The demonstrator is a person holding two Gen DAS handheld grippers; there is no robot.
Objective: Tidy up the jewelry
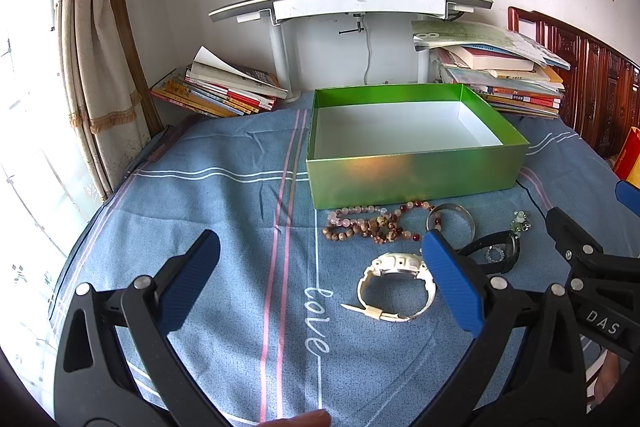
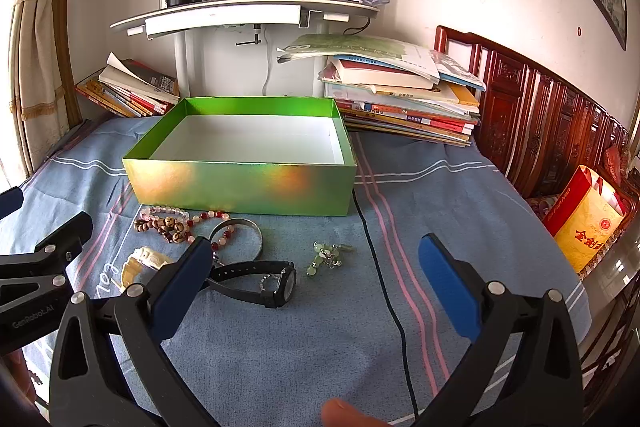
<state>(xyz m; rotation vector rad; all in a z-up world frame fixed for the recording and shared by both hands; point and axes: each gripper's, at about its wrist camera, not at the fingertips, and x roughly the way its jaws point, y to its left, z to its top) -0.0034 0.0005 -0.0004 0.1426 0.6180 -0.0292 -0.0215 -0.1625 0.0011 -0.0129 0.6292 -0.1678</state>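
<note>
We work over a blue cloth (image 2: 280,327); books (image 2: 404,99) and a shelf (image 2: 240,13) stand beyond. Both the left gripper (image 1: 320,277) and right gripper (image 2: 316,281) gape, holding nothing. Ahead lie beads (image 1: 368,223), a bangle (image 2: 240,231), a white watch (image 1: 394,285) and a black watch (image 2: 260,281), just before the green box (image 2: 240,183). A cable (image 2: 380,267) crosses between the right gripper's fingers.

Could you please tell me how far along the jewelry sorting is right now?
Nothing looks done: the green box is empty. Nothing is in hand; the left tool and right tool are open. Left: white watch, black watch, beads, bangle, green charm.
</note>
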